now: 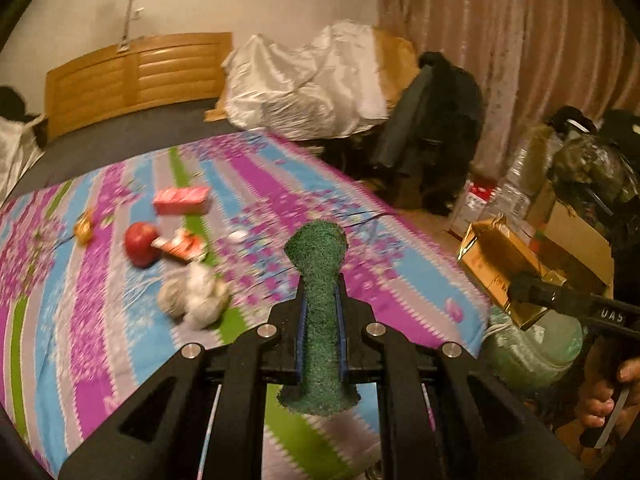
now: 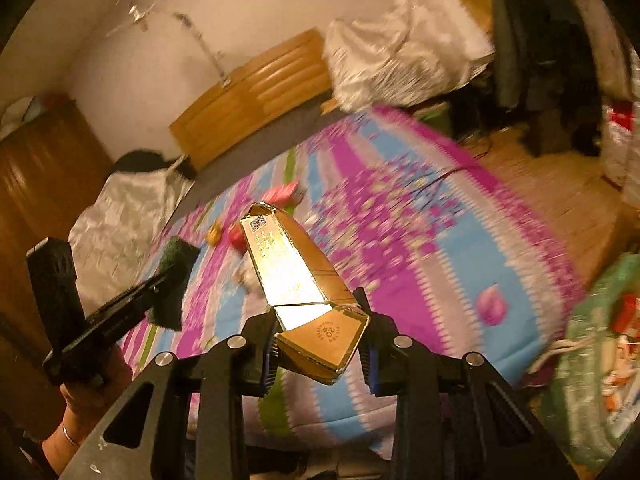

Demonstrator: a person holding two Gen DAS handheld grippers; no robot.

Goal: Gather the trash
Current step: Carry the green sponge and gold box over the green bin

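Between my left gripper's (image 1: 320,308) fingers I am clamping a green scouring pad (image 1: 320,300), while my right gripper (image 2: 320,340) is gripping a crushed gold carton (image 2: 294,276) above the bed's edge. Beyond them, crumpled tissues (image 1: 196,294), an apple (image 1: 141,243) and a pink box (image 1: 182,201) are lying on the striped bedspread (image 1: 360,264), and a green bag (image 1: 536,350) is sitting beside the bed.

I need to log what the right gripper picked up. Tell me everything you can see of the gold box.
The gold box is a long, flattened carton of shiny, foil-faced cardboard with a QR code near its torn-open far end and round print on its near flap. Creased and dented, it juts forward from the right gripper, held above the bedspread.
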